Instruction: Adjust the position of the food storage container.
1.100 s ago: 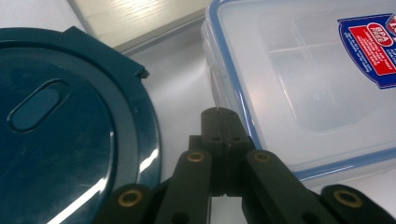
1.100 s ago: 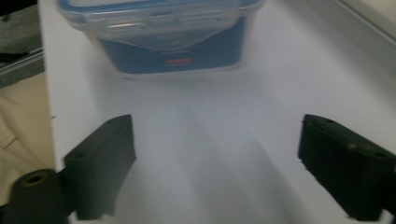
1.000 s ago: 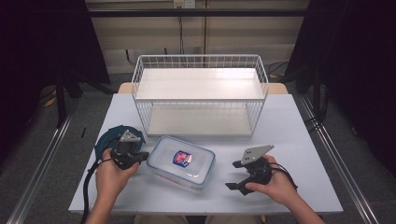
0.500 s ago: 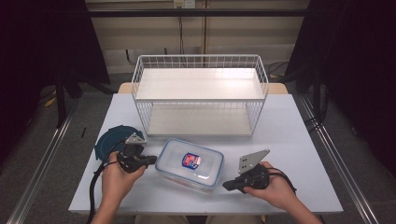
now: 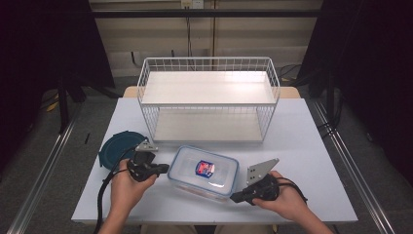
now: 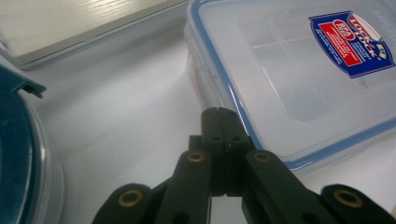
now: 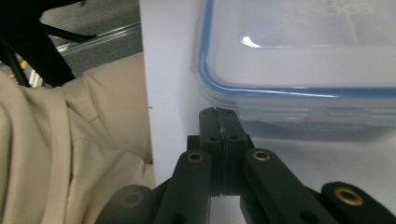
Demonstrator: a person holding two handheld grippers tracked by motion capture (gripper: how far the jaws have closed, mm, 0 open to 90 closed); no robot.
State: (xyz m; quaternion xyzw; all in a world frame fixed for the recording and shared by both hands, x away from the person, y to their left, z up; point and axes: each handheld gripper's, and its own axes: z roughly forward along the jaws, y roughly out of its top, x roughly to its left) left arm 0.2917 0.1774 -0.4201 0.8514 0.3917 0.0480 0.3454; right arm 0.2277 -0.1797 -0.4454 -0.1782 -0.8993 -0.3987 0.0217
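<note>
High view: the box [image 5: 203, 171] sits between the left gripper [image 5: 163, 169] and right gripper [image 5: 235, 198] — both pinched closed, empty. It looks light, rigid, slick — best taken by its rim.

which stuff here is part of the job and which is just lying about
In the job: clear lidded container; left gripper, shut by its left side; right gripper, shut at its near right corner.
Lying about: white wire rack; round teal lid.

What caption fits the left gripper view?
Shut left gripper at the edge of a clear blue-rimmed food box.
</note>
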